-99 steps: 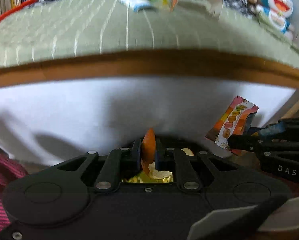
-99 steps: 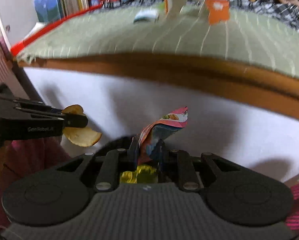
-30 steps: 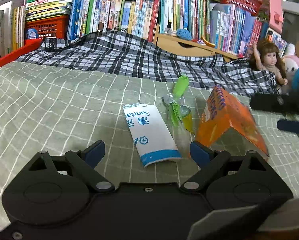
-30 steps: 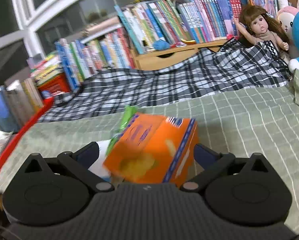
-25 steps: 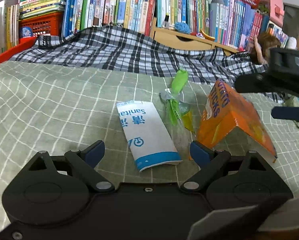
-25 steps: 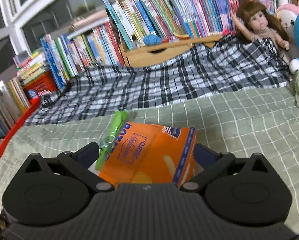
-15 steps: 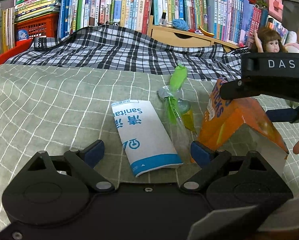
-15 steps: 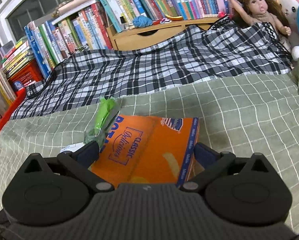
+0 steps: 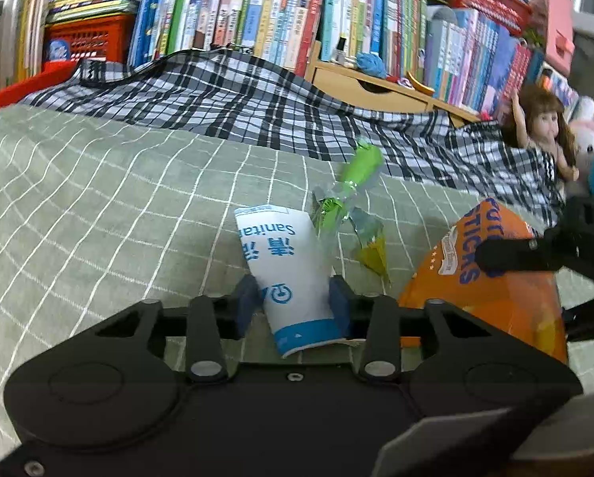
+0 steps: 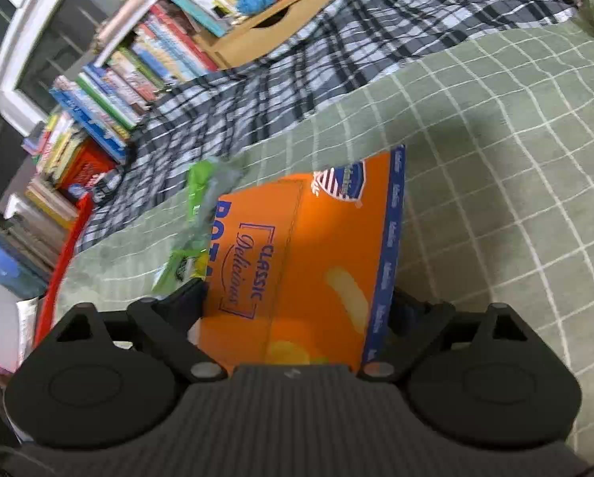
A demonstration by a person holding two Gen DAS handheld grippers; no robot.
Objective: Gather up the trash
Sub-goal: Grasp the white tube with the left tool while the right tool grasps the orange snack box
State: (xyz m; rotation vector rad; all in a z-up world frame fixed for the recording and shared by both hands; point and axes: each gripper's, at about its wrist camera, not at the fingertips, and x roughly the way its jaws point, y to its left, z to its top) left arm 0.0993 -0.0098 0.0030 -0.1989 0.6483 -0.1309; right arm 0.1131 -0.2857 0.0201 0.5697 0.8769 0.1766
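My left tool (image 9: 295, 305) grips the white wipes packet (image 9: 285, 266), pads on its two long edges, its long axis running toward 12 o'clock; my right tool (image 10: 297, 310) spans the orange snack box (image 10: 316, 262), clamped as far as I can judge; green wrapper (image 9: 348, 194) lies at 1 o'clock on the bed (image 9: 98, 198), nearer my left.

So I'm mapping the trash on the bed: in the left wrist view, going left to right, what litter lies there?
white Sanita packet between the left gripper fingers → green and clear plastic wrapper → orange potato sticks box, with the right gripper on it.
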